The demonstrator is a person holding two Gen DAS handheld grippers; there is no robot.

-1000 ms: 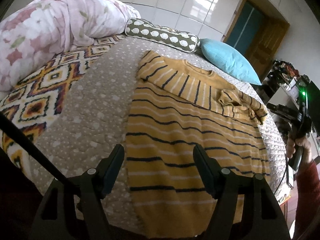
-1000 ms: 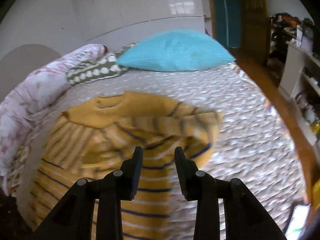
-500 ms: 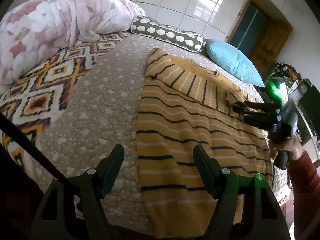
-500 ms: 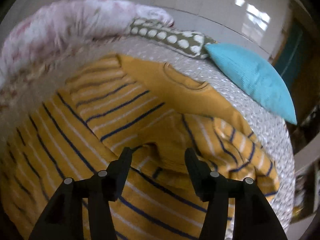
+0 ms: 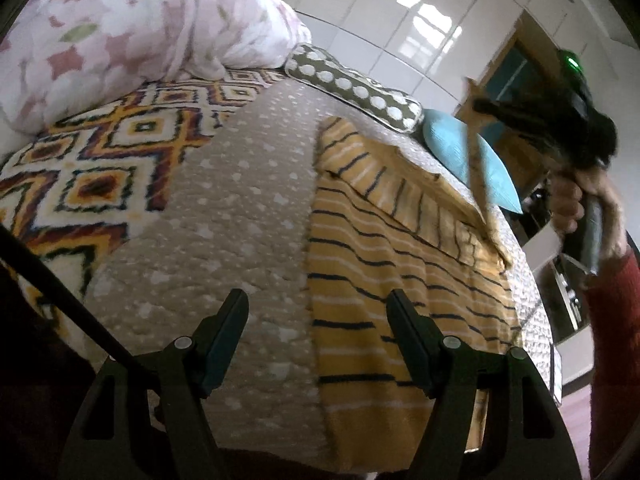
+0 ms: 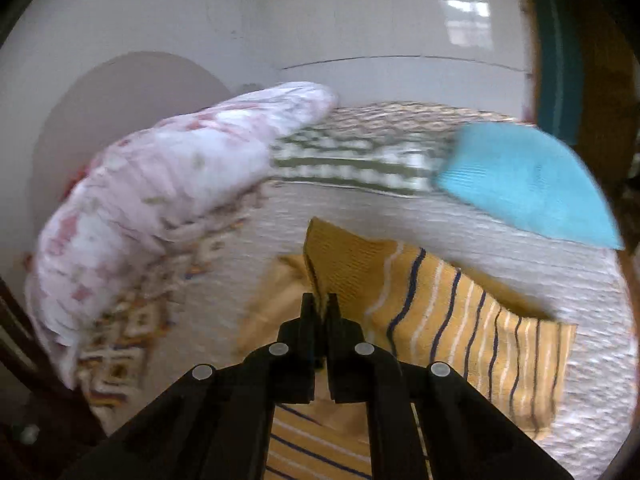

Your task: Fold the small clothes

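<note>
A yellow sweater with dark and white stripes (image 5: 384,264) lies flat on the bed, hem toward me. My left gripper (image 5: 316,316) is open and empty, low over the bed at the sweater's left hem edge. My right gripper (image 6: 320,310) is shut on the cuff of the sweater's sleeve (image 6: 460,320) and holds it lifted above the garment. In the left wrist view the right gripper (image 5: 480,106) is up at the right with the sleeve (image 5: 476,160) hanging taut below it.
A pink floral duvet (image 5: 120,32) is bunched at the bed's far left on a patterned blanket (image 5: 100,168). A dotted bolster (image 5: 356,88) and a blue pillow (image 6: 528,184) lie at the head. A door and shelves stand to the right.
My right gripper has closed on the sleeve cuff and raised it off the sweater. My left gripper has shifted left, so the sweater's left edge now lies between its fingers.
</note>
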